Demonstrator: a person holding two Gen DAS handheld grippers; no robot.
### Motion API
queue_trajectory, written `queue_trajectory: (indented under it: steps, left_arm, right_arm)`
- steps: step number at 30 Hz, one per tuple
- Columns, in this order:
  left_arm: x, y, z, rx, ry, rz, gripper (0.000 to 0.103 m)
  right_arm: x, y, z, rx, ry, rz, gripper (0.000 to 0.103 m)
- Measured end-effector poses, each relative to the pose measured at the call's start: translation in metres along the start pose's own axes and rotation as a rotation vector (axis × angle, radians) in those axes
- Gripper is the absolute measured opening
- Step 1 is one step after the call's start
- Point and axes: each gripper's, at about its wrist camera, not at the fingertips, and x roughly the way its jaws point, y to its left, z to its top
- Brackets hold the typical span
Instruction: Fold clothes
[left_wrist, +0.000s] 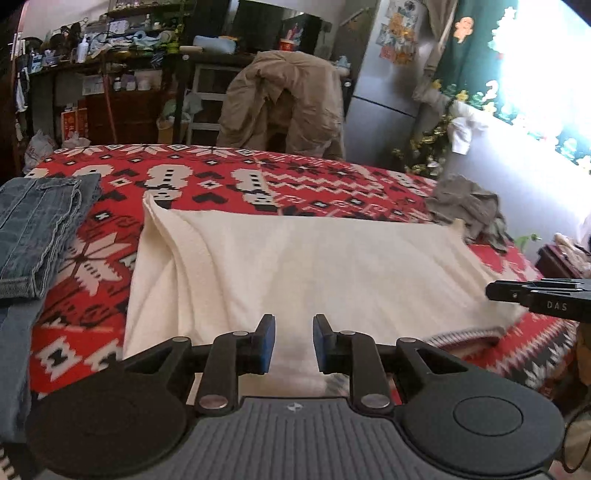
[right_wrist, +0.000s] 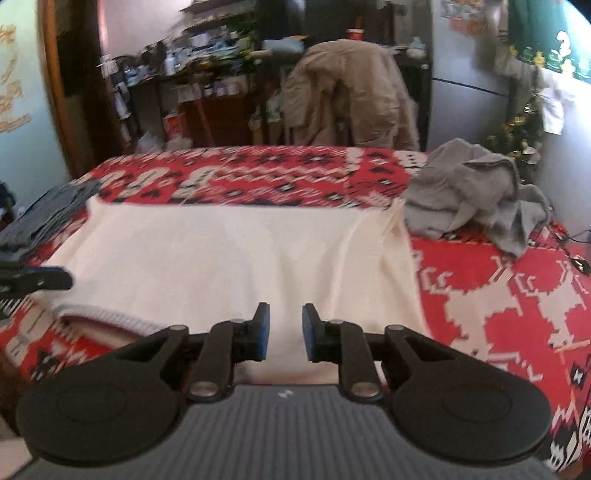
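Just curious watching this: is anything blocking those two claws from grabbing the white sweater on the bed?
Nothing visible. The left gripper and right gripper both hang open right over the near edge of the cream sweater. The jeans and grey garment lie off to its sides.

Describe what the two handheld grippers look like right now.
Both the left gripper and right gripper look alike: black linkage arms with silver pivot pins, blue pads inside the fingers, round black discs either side, and a ribbed grey body. No hands or sleeves show.
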Motion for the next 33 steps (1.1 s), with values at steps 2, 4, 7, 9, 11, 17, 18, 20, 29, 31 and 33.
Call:
queue_trajectory:
  steps: [2,4,7,9,11,17,18,20,29,31,33]
  left_arm:
    - [-0.003,0.006,-0.003,-0.015,-0.003,0.003,0.021]
    - [-0.007,0.013,-0.005,-0.031,-0.005,0.006,0.015]
    - [-0.012,0.022,-0.009,-0.054,-0.009,0.010,0.010]
    - [-0.015,0.028,-0.012,-0.069,-0.012,0.013,0.010]
    - [-0.018,0.035,-0.015,-0.084,-0.015,0.016,0.010]
    - [-0.030,0.050,-0.024,-0.118,-0.021,0.049,0.011]
    - [-0.033,0.052,-0.026,-0.121,-0.021,0.060,0.011]
    - [-0.038,0.056,-0.029,-0.130,-0.023,0.078,0.011]
    - [-0.037,0.057,-0.017,-0.120,-0.032,0.098,0.013]
    - [-0.027,0.058,-0.011,-0.113,-0.019,0.110,0.013]
    - [-0.018,0.062,-0.005,-0.115,-0.020,0.117,0.013]
  right_arm:
    - [0.009,-0.006,0.006,0.014,0.002,-0.021,0.005]
    - [0.011,-0.012,0.005,0.013,0.005,-0.031,0.005]
    - [0.006,-0.019,-0.003,-0.006,0.010,-0.035,0.001]
    - [-0.002,-0.026,-0.009,0.005,0.009,-0.037,0.002]
    - [-0.012,-0.034,-0.015,0.037,0.001,-0.048,0.004]
    - [-0.024,-0.063,-0.034,0.119,0.005,-0.097,0.005]
    - [-0.025,-0.064,-0.035,0.114,0.008,-0.105,0.005]
    - [-0.027,-0.064,-0.037,0.103,0.015,-0.116,0.005]
    - [-0.033,-0.067,-0.026,0.153,-0.022,-0.119,0.006]
    - [-0.028,-0.064,-0.020,0.139,-0.026,-0.111,0.006]
    - [-0.020,-0.061,-0.014,0.124,-0.022,-0.108,0.006]
